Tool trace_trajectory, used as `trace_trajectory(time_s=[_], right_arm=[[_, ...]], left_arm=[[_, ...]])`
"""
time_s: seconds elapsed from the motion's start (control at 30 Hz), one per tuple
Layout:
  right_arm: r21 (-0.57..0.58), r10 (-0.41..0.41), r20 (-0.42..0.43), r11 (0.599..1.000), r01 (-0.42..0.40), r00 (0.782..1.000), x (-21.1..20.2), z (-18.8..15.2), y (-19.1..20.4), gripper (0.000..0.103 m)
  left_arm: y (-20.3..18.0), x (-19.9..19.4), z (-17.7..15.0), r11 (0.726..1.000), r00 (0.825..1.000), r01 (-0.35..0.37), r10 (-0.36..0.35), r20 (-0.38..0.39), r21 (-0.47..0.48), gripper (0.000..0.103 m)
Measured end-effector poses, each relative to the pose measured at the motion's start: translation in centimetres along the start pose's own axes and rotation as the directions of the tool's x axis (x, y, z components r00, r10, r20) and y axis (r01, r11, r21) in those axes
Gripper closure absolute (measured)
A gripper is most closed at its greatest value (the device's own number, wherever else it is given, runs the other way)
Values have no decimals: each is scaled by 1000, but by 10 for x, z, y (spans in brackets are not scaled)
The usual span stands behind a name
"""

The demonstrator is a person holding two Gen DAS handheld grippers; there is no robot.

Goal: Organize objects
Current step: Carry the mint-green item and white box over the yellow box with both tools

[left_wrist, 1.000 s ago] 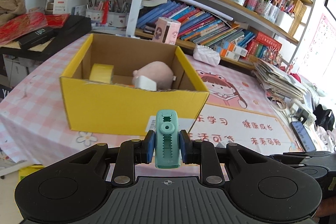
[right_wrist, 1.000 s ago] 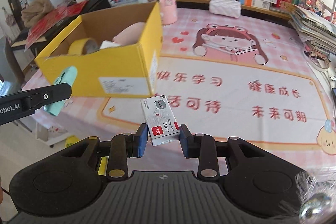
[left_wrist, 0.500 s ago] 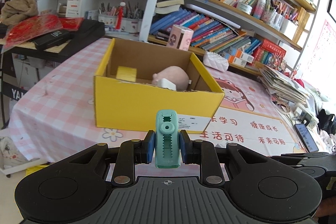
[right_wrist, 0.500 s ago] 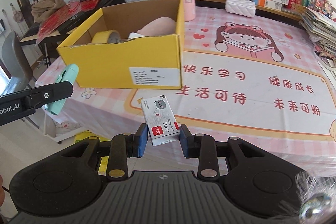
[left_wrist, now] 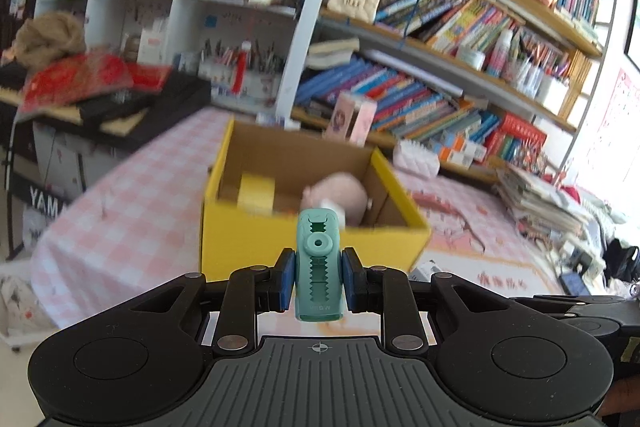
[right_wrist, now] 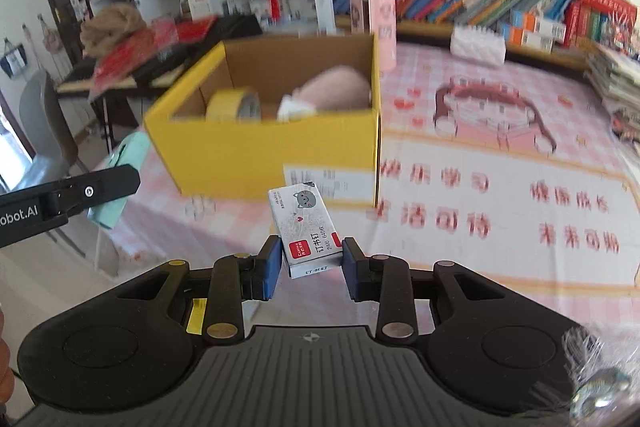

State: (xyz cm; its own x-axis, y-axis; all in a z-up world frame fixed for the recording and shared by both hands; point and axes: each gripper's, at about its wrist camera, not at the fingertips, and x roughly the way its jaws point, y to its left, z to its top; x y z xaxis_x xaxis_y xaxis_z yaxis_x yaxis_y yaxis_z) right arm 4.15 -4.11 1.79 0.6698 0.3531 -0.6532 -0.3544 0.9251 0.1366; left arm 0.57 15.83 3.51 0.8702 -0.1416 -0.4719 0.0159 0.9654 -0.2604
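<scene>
A small teal stapler stands upright between the blue pads of the left gripper, clamped from both sides, its toothed face toward the camera. In the right wrist view, a little white box of staples with a grey cat face and a red label is pinched by the right gripper, tilted so its far end leans toward eleven o'clock.

Beyond both grippers sits an open yellow cardboard box on a pink checked tablecloth. Inside it, a roll of yellow tape stands on edge at nine o'clock and a pink plush toy lies at three o'clock, with a small white item beside the toy that is too blurred to name.

At the box's three o'clock, in the right wrist view, the table carries a printed mat showing a cartoon girl and red Chinese characters. Behind the table, at twelve o'clock, run crowded bookshelves.
</scene>
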Motion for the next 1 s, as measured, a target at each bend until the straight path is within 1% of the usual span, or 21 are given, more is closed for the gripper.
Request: trace_trajectory(time_s=[0.17,0.27,0.37,0.53,0.73,0.87,1.0], right_arm=[[-15,10,93,1000,-9,996,0,38,-1,73],[-28,20,126,999,-17,992,8,59,-1,73],[-38,32,138,999,-27,990,19,75,-1,73],[-62,40,122,998,-33,992,46,91,-5,73],[-114,26,67,993,-19,997,88,106,-12,73],[-176,20,43,984,-12,999,115,111,-14,73],[-255,10,11,967,-7,1000,139,113,-13,73]], left_arm=[[-5,14,28,1000,997,-14,12,72,23,80],[-7,26,40,999,996,-23,20,87,33,80],[-8,43,47,999,996,-39,35,84,38,80],[-7,75,53,996,996,-70,67,61,50,80],[-3,120,53,991,994,-111,111,9,71,80],[-5,146,50,986,991,-131,135,-28,108,80],[-6,165,46,977,986,-147,158,-62,152,80]])
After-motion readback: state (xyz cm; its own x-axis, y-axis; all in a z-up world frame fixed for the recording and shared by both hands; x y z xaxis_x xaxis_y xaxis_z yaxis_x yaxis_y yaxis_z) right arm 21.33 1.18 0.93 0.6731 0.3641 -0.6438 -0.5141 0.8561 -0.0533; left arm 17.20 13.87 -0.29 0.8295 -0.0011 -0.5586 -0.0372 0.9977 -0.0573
